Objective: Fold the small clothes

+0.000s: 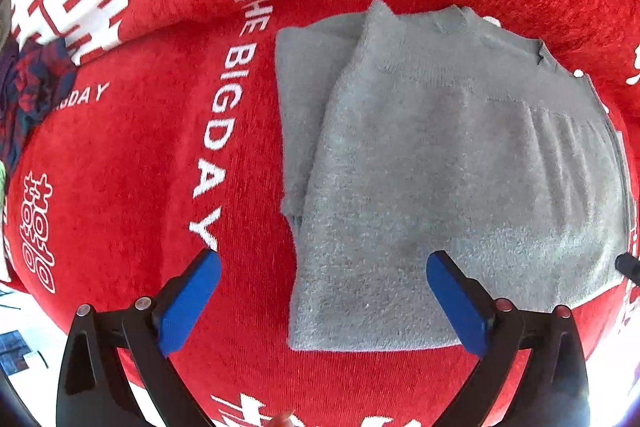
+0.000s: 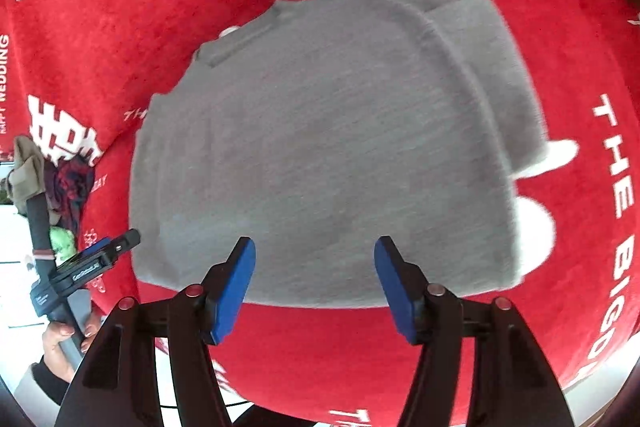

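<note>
A grey fuzzy garment (image 1: 440, 167) lies folded flat on a red blanket (image 1: 128, 155) with white lettering. It also fills the middle of the right wrist view (image 2: 328, 147). My left gripper (image 1: 322, 263) is open and empty, hovering over the garment's near left edge. My right gripper (image 2: 314, 247) is open and empty, just above the garment's near edge. The left gripper's tip (image 2: 120, 247) shows in the right wrist view at the garment's left side, held by a hand (image 2: 64, 339).
A pile of dark red and blue clothes (image 1: 32, 95) lies at the blanket's left edge; it also shows in the right wrist view (image 2: 68, 187) with a beige piece (image 2: 28, 167). White floor (image 1: 24, 327) shows beyond the blanket's near edge.
</note>
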Demonstrator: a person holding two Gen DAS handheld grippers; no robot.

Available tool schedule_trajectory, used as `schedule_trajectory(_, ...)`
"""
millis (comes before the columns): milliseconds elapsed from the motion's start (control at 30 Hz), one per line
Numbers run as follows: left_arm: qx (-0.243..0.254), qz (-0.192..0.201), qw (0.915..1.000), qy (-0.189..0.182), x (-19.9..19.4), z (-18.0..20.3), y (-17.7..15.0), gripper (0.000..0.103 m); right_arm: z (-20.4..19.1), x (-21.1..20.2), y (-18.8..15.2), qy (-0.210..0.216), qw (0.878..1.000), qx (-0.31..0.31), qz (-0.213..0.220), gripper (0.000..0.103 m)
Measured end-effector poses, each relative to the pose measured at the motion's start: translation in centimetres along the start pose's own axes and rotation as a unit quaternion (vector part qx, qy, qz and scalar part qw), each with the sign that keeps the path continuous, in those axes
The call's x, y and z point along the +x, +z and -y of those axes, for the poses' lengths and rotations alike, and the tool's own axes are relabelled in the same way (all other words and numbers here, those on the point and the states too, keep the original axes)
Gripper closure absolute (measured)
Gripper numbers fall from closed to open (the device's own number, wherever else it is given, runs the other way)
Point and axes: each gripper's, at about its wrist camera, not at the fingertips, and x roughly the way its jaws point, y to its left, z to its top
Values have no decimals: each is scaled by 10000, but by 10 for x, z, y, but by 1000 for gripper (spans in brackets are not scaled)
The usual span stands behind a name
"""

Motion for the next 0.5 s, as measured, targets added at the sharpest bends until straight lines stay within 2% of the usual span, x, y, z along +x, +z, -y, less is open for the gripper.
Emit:
schedule_trajectory(100, -104, -14, 9998, 194, 4, -10, 2, 0, -14, 8, -6, 144, 9998, -48, -126, 37)
schedule_trajectory(267, -245, -170, 9995, 92, 11, -26, 2, 0, -37, 23, -19, 495, 9981, -48, -351, 37)
schedule_trajectory(400, -315, -34, 9992, 252, 7, -36, 0, 0, -57, 38, -28, 689, 9962, -54, -528, 37)
schedule_trajectory(500, -413, -53, 9989, 198, 9, -45, 2, 0, -71, 46, -31, 774, 9952, -79, -600, 37)
